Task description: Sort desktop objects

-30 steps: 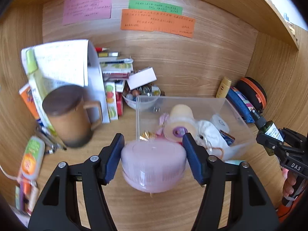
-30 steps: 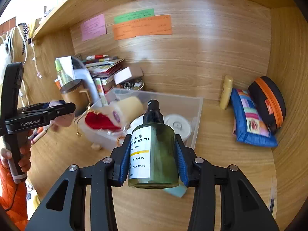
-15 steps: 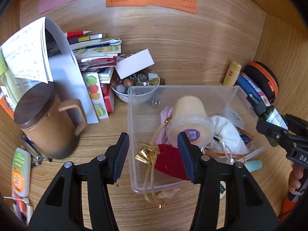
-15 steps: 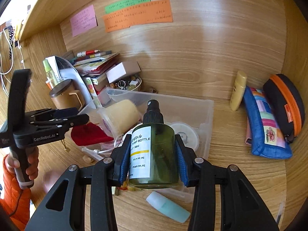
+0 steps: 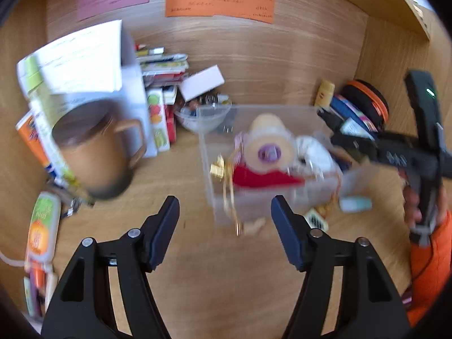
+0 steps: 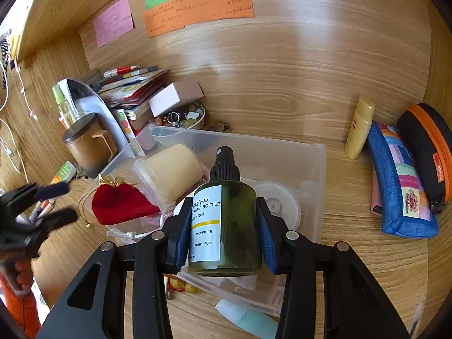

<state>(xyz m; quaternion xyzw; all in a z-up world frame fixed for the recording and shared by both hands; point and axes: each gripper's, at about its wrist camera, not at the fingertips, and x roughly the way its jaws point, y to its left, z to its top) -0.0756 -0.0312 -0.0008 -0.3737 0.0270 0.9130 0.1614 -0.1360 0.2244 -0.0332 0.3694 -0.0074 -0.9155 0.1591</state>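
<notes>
My right gripper (image 6: 223, 212) is shut on a dark green spray bottle (image 6: 226, 226) with a white label, held upright over the near edge of the clear plastic bin (image 6: 310, 169). In the bin lie a cream roll (image 6: 172, 169), a red pouch (image 6: 118, 203) and a white round lid (image 6: 276, 203). My left gripper (image 5: 224, 212) hovers before the bin (image 5: 209, 130). Its jaws are opening, with nothing between them. The right wrist view shows it blurred at the left (image 6: 56, 200).
A lidded brown mug (image 5: 93, 152) stands left of the bin, with papers and stacked books (image 5: 161, 65) behind it. A bowl of trinkets (image 5: 203, 113) sits at the back. A yellow tube (image 6: 358, 127), blue pouch (image 6: 401, 186) and black-orange case (image 6: 429, 147) lie right. A mint tube (image 6: 245, 319) lies in front.
My left gripper let go of the pink round box it held a second ago, drew back from the bin and spread its jaws. My right gripper carried the bottle closer over the bin.
</notes>
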